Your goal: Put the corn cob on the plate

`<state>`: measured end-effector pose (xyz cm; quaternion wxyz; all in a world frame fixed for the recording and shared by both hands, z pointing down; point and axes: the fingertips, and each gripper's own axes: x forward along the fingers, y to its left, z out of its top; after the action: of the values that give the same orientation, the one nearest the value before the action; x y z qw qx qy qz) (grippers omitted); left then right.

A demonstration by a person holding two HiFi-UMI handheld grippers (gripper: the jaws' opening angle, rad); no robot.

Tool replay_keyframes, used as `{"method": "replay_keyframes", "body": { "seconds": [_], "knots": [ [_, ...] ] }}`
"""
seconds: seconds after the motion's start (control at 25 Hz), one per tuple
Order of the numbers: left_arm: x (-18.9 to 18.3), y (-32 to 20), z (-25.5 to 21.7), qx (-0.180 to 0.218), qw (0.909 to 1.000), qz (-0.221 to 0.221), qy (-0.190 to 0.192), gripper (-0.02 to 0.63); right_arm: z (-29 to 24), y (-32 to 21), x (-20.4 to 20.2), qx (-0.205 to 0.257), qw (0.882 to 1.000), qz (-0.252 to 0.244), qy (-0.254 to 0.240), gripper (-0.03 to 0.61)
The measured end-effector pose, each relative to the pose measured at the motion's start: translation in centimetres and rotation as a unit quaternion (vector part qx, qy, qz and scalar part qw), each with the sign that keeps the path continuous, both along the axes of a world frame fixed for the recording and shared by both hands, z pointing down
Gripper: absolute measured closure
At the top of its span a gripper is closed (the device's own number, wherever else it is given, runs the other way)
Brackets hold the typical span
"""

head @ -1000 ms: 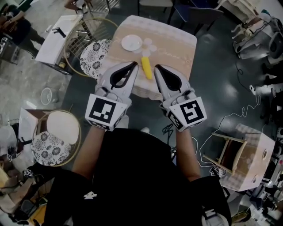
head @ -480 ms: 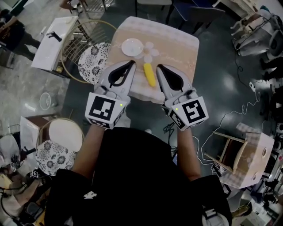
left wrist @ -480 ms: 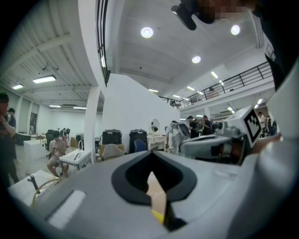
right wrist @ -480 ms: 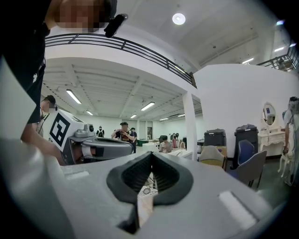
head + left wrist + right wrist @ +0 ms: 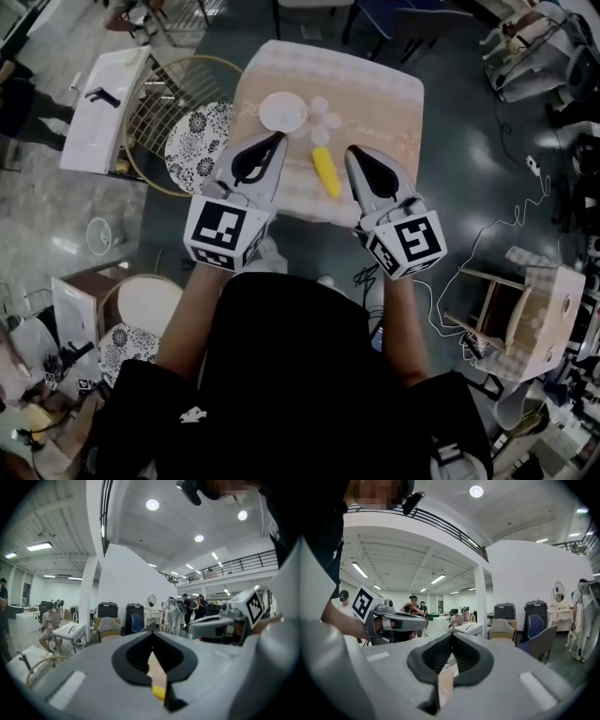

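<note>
Head view: the yellow corn cob point(image 5: 325, 171) lies on the square table with a beige cloth point(image 5: 380, 103), close to the near edge and not yet picked up. The round white plate point(image 5: 282, 111) is beyond the cob and to its left, empty. A pale flower-shaped mat point(image 5: 323, 116) sits just beyond the cob, beside the plate. The left gripper point(image 5: 277, 141) is left of the cob and the right gripper point(image 5: 354, 152) right of it. Both are clenched on nothing, tips just short of the cob.

Step in hand is the approach. My read: use one gripper only. Open the right one before it comes down, then straddle the cob mid-length across its narrow axis; it's round and will likely roll if nudged end-on. Carry it low over the mat and set it down on the plate's flat.

Room: the cloth edge is right behind the cob, so don't push it toward the body. The wire-frame chair with a black-and-white patterned cushion point(image 5: 192, 141) stands well left of the cob, out of the carry path.

Left gripper view: jaws closed tip to tip at point(image 5: 151, 634). The cob's end point(image 5: 158, 692) shows low through the loop, ahead of the gripper and not in it.

Right gripper view: jaws of this gripper point(image 5: 451, 633) pressed together, empty. Only beige cloth point(image 5: 445, 684) shows through the loop; I can't pick out the cob here.
</note>
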<state>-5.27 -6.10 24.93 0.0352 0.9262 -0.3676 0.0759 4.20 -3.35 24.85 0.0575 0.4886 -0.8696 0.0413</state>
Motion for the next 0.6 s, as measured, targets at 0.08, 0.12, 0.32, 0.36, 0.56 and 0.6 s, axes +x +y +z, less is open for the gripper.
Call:
{"method": "replay_keyframes", "body": {
  "seconds": [0.08, 0.12, 0.32, 0.36, 0.56, 0.6],
  "knots": [
    [-0.5, -1.0, 0.2, -0.003, 1.0, 0.007, 0.002, 0.608, 0.3, -0.7, -0.2, -0.005, 1.0, 0.012, 0.004, 0.577],
    [-0.7, -1.5, 0.3, -0.003, 1.0, 0.008, 0.002, 0.607, 0.4, -1.1, -0.3, -0.006, 1.0, 0.017, 0.007, 0.577],
    [-1.4, -3.4, 1.4, -0.011, 0.9997, 0.02, 0.005, 0.608, 1.2, -1.8, -0.6, -0.015, 0.999, 0.044, 0.019, 0.578],
    [-1.4, -3.6, 1.6, -0.013, 0.9996, 0.026, 0.006, 0.608, 1.4, -1.9, -0.7, -0.016, 0.998, 0.049, 0.022, 0.577],
    [-1.0, -3.8, 3.0, -0.024, 0.9982, 0.055, 0.006, 0.609, 2.8, -1.5, -0.5, -0.027, 0.996, 0.078, 0.034, 0.577],
    [-0.8, -3.9, 3.3, -0.027, 0.9979, 0.058, 0.004, 0.608, 3.2, -1.5, -0.4, -0.032, 0.996, 0.081, 0.034, 0.577]
  ]
}}
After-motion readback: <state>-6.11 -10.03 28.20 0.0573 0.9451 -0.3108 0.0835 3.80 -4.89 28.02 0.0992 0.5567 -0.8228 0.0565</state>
